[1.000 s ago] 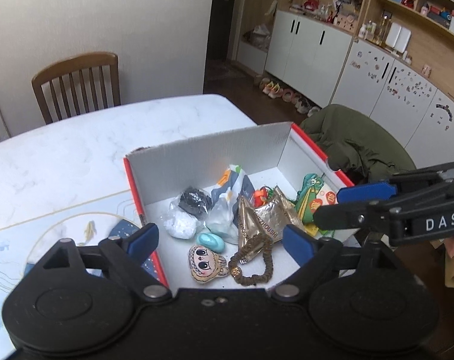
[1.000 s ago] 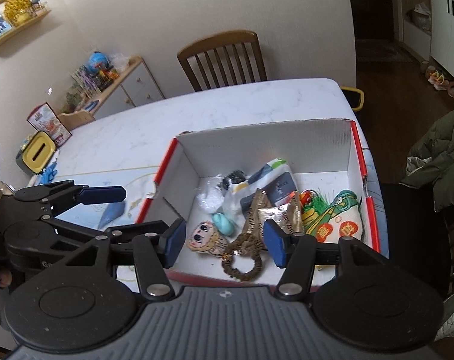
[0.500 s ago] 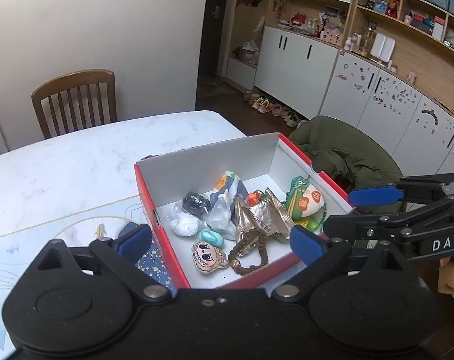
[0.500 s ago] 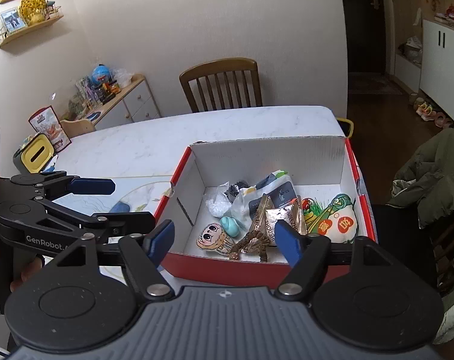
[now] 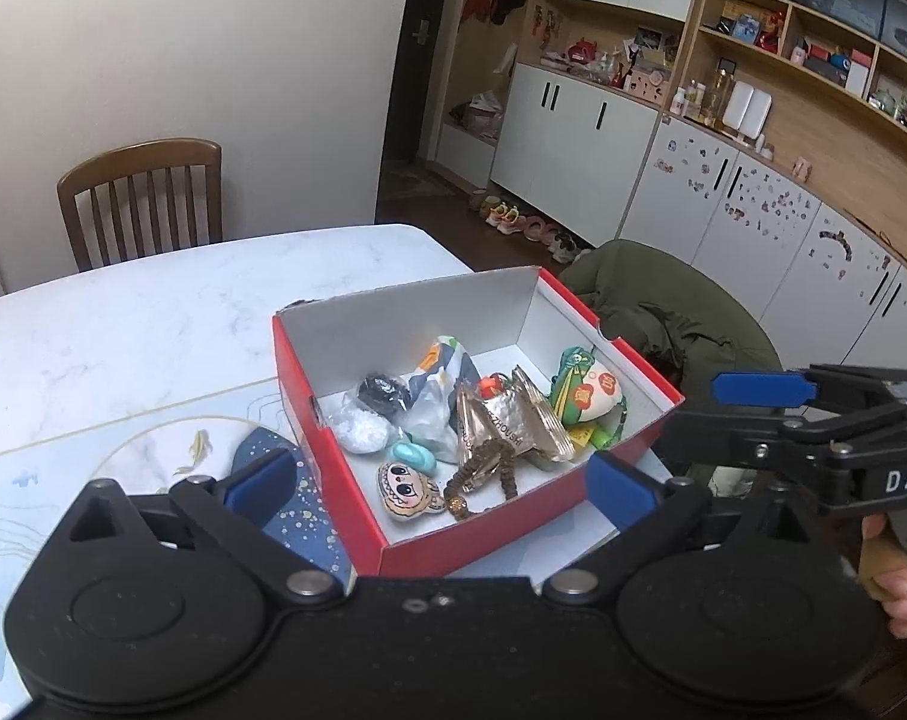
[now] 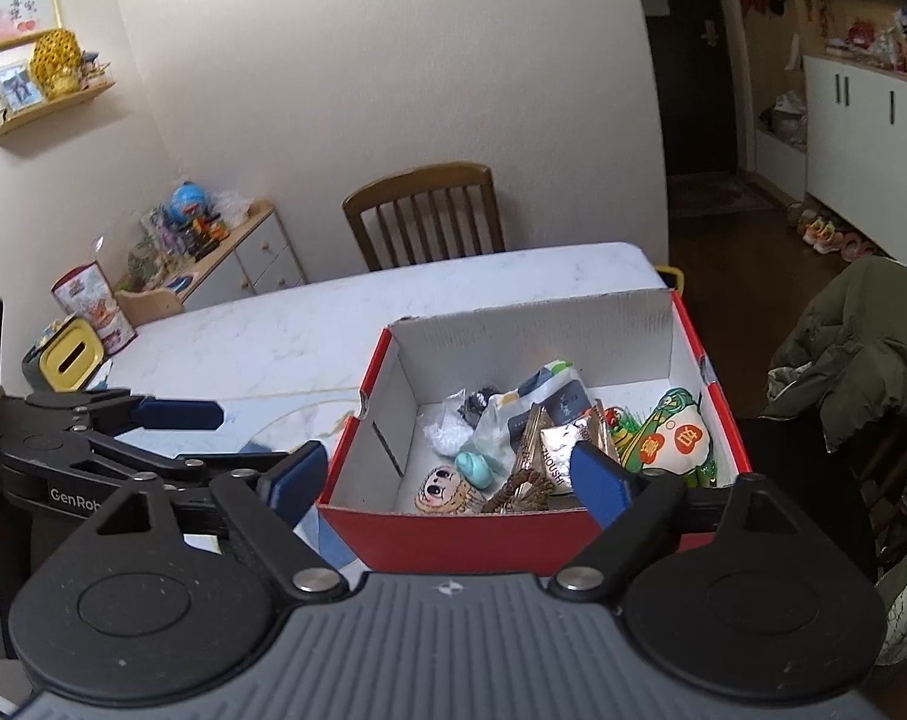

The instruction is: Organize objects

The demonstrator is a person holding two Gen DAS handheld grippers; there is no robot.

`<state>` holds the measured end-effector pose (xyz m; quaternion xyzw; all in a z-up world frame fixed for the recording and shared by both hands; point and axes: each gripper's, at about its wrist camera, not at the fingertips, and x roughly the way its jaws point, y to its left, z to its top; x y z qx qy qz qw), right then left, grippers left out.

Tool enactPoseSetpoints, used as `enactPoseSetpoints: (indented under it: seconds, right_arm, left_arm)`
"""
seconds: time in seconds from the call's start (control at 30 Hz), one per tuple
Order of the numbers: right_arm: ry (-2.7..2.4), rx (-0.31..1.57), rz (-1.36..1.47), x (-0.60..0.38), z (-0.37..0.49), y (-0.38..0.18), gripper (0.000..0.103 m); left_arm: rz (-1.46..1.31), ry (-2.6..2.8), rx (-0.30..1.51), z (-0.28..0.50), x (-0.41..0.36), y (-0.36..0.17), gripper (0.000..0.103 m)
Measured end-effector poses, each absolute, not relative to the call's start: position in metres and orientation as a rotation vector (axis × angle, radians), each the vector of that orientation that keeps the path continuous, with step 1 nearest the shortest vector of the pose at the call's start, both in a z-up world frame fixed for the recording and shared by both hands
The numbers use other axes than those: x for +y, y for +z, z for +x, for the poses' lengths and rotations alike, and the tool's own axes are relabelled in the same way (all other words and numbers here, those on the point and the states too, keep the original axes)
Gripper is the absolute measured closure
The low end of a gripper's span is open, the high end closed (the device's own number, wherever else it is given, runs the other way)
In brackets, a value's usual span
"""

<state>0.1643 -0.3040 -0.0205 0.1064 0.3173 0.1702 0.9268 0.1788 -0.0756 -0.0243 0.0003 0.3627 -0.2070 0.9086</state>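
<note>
**Red box of odds and ends, both grippers held back**

Sitting on the white marble-look table (image 5: 153,312), near its right-hand corner, the red cardboard box (image 5: 327,468) has a white inside and no lid on it. Its contents are heaped loosely. A cartoon-face charm (image 5: 407,489) lies flat near the front wall, with a small teal piece (image 5: 414,457) just behind it and a brown beaded bracelet (image 5: 483,471) beside it. A gold foil packet (image 5: 504,420) lies in the middle; the letters "ZHOUSHI" can be read on it, the start of the word being hidden. Behind it are a clear plastic bag (image 5: 363,429), a black lump (image 5: 384,393) and a white pouch with blue and orange print (image 5: 447,360). A green and white plush toy (image 5: 585,393) with red seals bearing characters leans against the right wall.

A pale printed mat (image 5: 63,480) with a dark blue patch lies on the table just left of the box.

The left gripper (image 5: 438,480) hovers in front of the box, blue pads spread wide and empty; "GenRob" shows on its body in the right wrist view. The right gripper (image 6: 444,474) is likewise spread wide and holds nothing, its body marked "DAS" in the left wrist view, with a hand (image 5: 891,570) below it.

Beyond the table stand a wooden chair (image 5: 141,198) and a chair draped with a green jacket (image 5: 663,306).
</note>
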Motion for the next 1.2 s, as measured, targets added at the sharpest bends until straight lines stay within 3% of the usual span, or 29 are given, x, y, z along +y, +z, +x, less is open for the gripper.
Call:
enactPoseSetpoints:
  seconds: [0.13, 1.2]
  right_arm:
    - [0.268, 0.602, 0.240, -0.302, 0.156, -0.021, 0.005]
    - [0.136, 0.632, 0.195, -0.246, 0.123, -0.034, 0.004]
  left_arm:
    - [0.009, -0.424, 0.747, 0.177, -0.070, -0.025, 0.000]
    - [0.037, -0.450, 0.748, 0.166, -0.033, -0.036, 0.001]
